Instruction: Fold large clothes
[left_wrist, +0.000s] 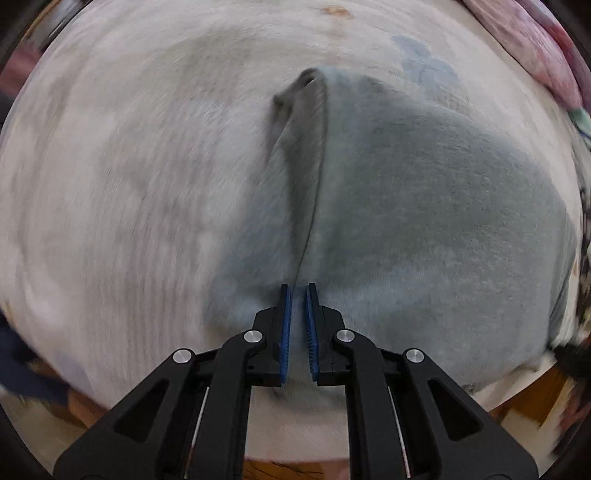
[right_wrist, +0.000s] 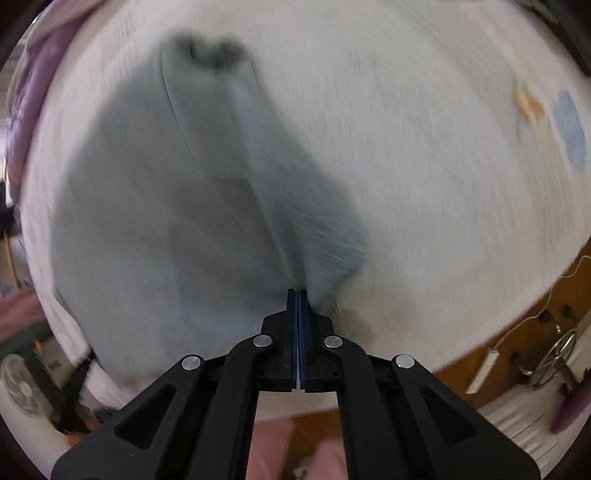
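1. One grey-blue garment (left_wrist: 424, 206) hangs from two grippers over a white quilted bed cover (left_wrist: 110, 184), its lower end drooping toward the cover.
2. The left gripper (left_wrist: 298, 295) has its fingers nearly together, pinching a fold of the cloth.
3. The right gripper (right_wrist: 297, 295) has its fingers pressed tight on another edge of the same garment.
4. The fabric looks soft, light and limp; it should drape and crease readily, so corners or hems are the best places to hold.
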